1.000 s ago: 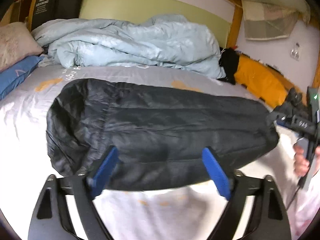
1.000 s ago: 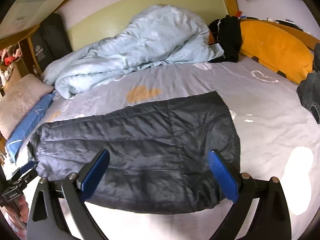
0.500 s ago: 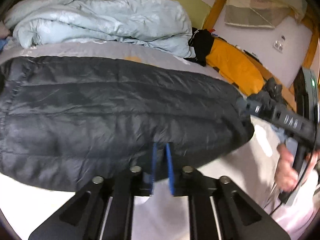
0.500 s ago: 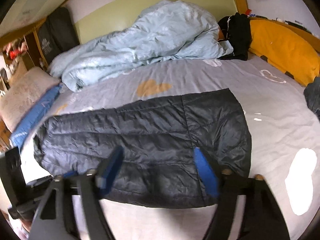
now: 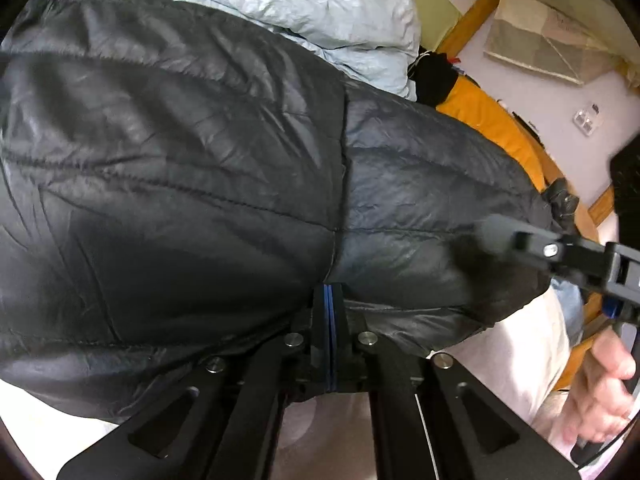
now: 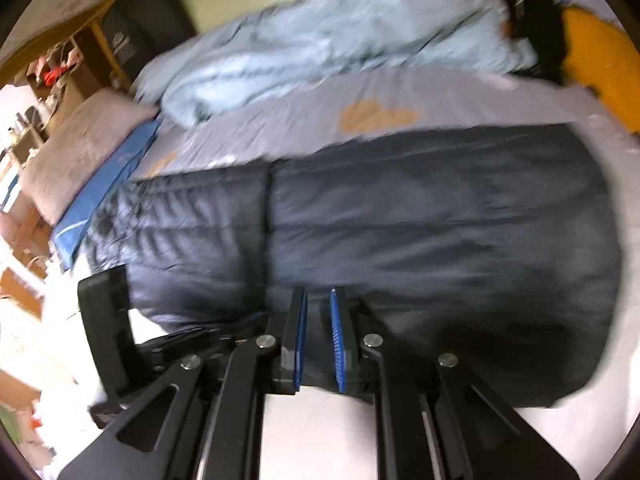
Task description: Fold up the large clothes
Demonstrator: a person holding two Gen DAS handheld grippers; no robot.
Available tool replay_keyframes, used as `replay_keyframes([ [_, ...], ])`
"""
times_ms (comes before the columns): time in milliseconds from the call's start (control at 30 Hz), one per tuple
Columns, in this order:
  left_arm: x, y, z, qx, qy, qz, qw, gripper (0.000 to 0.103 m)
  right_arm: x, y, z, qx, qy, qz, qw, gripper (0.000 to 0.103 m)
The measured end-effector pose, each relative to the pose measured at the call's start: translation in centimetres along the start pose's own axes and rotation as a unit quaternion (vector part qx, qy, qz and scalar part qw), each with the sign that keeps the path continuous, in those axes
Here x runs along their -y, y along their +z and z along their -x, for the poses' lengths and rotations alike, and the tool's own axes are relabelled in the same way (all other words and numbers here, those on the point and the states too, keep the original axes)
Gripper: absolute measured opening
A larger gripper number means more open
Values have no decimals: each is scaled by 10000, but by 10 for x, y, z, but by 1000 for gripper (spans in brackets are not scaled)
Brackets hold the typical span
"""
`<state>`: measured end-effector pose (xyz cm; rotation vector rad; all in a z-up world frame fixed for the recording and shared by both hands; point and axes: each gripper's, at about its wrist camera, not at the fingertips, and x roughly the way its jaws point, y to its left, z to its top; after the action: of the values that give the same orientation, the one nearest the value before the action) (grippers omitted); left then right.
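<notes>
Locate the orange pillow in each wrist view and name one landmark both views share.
Left wrist view: the orange pillow lies right of centre in the upper half, a strip behind the black padded jacket.
Right wrist view: it sits at the top right edge, beyond the jacket.
Shared landmark: the light blue duvet, heaped along the far side of the bed in both.

Your right wrist view is motion-blurred; jacket (image 6: 420, 216) hem hides behind gripper fingers (image 6: 298, 332). Left view crops jacket's left end.
</notes>
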<state>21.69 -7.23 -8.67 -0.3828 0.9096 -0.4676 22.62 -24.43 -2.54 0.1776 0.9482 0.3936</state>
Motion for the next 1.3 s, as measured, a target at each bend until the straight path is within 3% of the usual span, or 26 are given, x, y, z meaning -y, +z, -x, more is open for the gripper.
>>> replay_keyframes([
  [100,-1,-2,2,45,13,35,10000,4,-19,10,-32,-496,169,88,9986,11],
  [233,-11,-5,1,-17,-193,408,9990,4,-25,19,-81,-1129,-34,147,9935,9],
  [333,-16,-5,1,-34,-235,536,9983,4,-20,34,-102,-1296,-18,-51,9916,0],
  [500,-10,-7,1,12,-134,448,9989,4,-5,68,-134,-1428,69,-615,9878,0],
  [633,-13,-9,4,41,-136,449,9989,4,-2,89,-150,-1350,-91,-861,9871,0],
  [767,-9,-10,6,55,-61,371,9993,4,7,108,-156,-1010,-187,-1267,9866,0],
  [900,1,-11,6,67,-7,201,9998,4,-4,103,-118,-618,-331,-866,9938,2],
  [967,16,-7,12,167,5,143,9998,3,-10,86,-71,-73,-366,-487,9981,17],
  [1000,20,-6,24,322,-77,138,9994,3,-13,76,-47,191,-381,-306,9986,47],
  [1033,26,-4,36,486,-117,74,9987,4,-18,66,-26,467,-408,-161,9979,65],
  [1100,44,3,65,835,109,-315,9959,4,-25,32,32,1157,-581,267,9912,65],
  [1167,61,10,96,1204,401,-653,9898,8,-28,4,66,1382,-657,487,9870,67],
  [1200,64,12,110,1318,458,-730,9875,15,-26,-2,74,1443,-644,481,9863,73],
  [1233,68,15,123,1411,530,-803,9853,28,-24,-9,82,1510,-606,419,9858,83],
  [1300,70,20,146,1595,761,-891,9802,51,-17,-23,96,1704,-520,109,9839,90],
])
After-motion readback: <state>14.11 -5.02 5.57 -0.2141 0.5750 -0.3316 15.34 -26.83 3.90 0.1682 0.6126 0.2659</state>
